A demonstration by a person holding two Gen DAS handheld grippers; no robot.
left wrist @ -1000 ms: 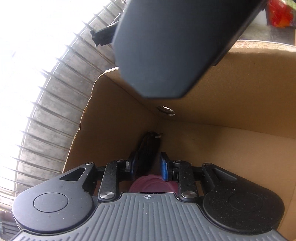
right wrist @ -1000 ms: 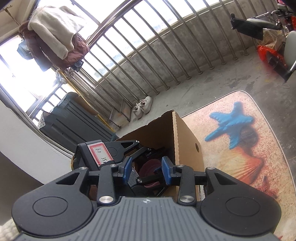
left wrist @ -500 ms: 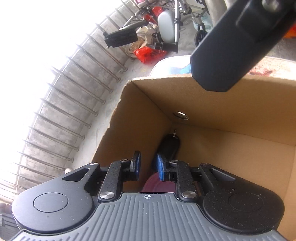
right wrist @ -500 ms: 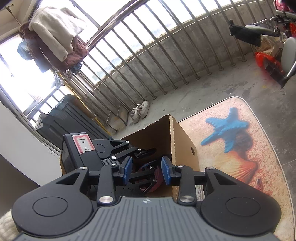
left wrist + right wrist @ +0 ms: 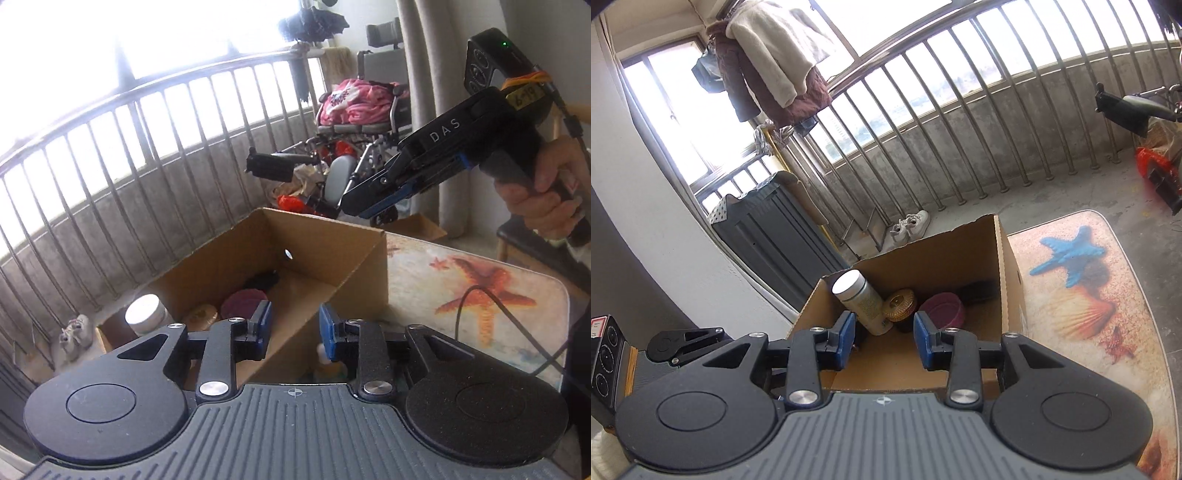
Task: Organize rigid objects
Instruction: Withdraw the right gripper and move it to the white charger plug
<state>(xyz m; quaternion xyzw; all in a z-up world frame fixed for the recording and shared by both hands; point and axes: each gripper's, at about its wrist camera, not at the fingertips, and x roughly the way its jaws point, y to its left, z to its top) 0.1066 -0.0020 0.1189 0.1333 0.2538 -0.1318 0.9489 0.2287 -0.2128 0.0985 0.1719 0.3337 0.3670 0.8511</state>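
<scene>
two grippers hang empty above the cardboard box [image 5: 325, 258] on the starfish mat [image 5: 480, 295]. from the left wrist, the left gripper [image 5: 293, 328], a second ago sunk low inside the box with its blue pads close together over the maroon dish [image 5: 243, 304], now sits above the near rim with its jaws spread apart and nothing between them. the dish lies on the box floor just beyond the left pad, a gold-lidded jar [image 5: 201, 314] beside it, a dark object [image 5: 264, 280] in the far corner and a white-capped bottle [image 5: 146, 314] at the left wall. the right gripper [image 5: 354, 206] hovers over the far right corner of the box; whether it is apart or together cannot be told here. the release suggests this placement is finished.

from the right wrist, the right gripper [image 5: 884, 339] has pulled back and up, and the left tool that filled the box half a second ago is out, showing only at the left edge. its jaws stand apart, holding nothing. the white-capped bottle [image 5: 862, 299] leans near the box's left wall, gold-lidded jar [image 5: 899, 304] and maroon dish [image 5: 942, 308] in a row toward the right wall, all beyond the pads inside the cardboard box [image 5: 1008, 266]. the next item probably lies outside the box.
</scene>
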